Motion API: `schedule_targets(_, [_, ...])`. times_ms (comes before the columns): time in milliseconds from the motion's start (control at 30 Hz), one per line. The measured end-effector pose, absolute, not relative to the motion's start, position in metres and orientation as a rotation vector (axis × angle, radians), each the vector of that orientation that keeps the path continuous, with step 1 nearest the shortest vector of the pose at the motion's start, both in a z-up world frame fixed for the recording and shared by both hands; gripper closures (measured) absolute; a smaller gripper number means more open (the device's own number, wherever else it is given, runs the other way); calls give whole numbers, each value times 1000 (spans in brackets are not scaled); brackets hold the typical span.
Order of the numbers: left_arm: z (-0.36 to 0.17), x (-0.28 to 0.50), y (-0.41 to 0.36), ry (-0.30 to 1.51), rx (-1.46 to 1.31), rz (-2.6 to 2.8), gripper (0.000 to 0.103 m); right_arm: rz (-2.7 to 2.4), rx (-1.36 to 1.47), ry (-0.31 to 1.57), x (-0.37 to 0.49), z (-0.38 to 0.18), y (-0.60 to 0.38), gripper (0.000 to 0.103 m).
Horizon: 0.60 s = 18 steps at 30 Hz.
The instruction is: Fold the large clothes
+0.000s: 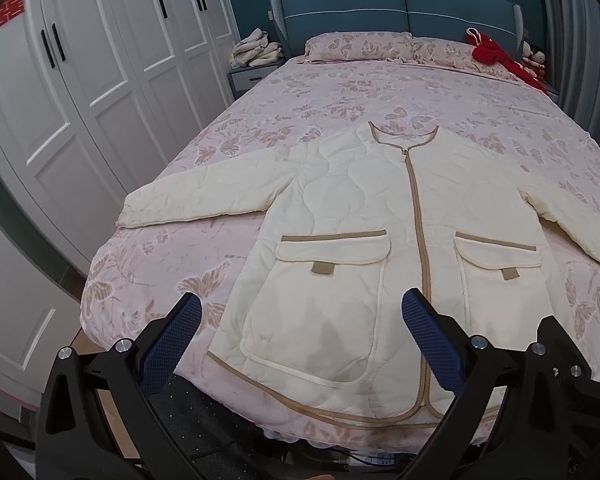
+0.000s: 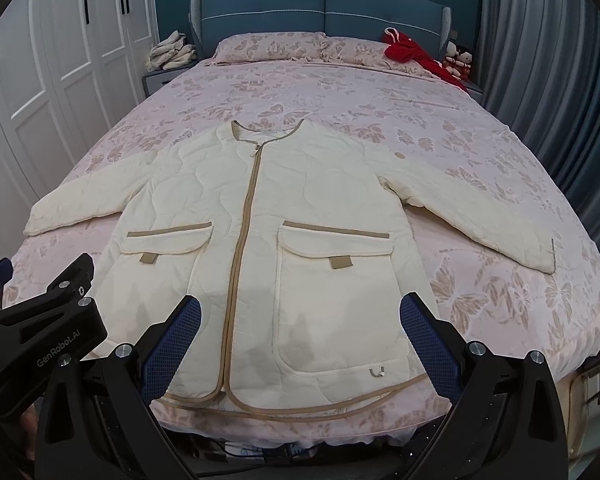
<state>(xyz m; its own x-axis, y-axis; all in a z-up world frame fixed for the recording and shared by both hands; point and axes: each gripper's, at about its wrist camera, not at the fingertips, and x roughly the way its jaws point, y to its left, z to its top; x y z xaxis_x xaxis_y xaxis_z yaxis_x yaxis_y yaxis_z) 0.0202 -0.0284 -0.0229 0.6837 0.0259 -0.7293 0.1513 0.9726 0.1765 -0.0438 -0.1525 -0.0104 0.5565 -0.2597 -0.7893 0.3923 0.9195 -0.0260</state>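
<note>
While a cream quilted jacket [image 1: 352,216] lies face up and spread flat on a bed [image 1: 340,92], both sets of tongs hang over the foot of the mattress, spread wide and gripping nothing. The jacket is zipped along a tan-trimmed front, its collar toward the blue padded headboard [image 1: 396,8] and its hem at the near edge of the bed, with both sleeves stretched out to either side. Two large flap pockets edged in tan sit on the lower front.

In the left wrist view, the left tongs [image 1: 302,320] hover above the jacket's hem, framing the left pocket between blue-padded fingers [image 1: 428,336] that do not touch the fabric. In the right wrist view, the right tongs [image 2: 300,320] frame the right pocket the same way, with the left tool's black body showing at the lower left edge.

The bed wears a pink coverlet printed with butterflies. Two matching pillows [image 2: 272,46] lie against the headboard, a red garment [image 2: 416,54] beside them on the right. White wardrobe doors [image 1: 80,80] with red paper cut-outs stand to the left, grey curtains [image 2: 548,80] to the right, and a heap of pale cloth [image 1: 256,49] rests on a nightstand.
</note>
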Motion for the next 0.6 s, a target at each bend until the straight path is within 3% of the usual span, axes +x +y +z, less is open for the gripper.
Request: schedule_targets(600, [-20,19,-24,809,224,-72,5,-385,154,891,-45,-7,-151,5])
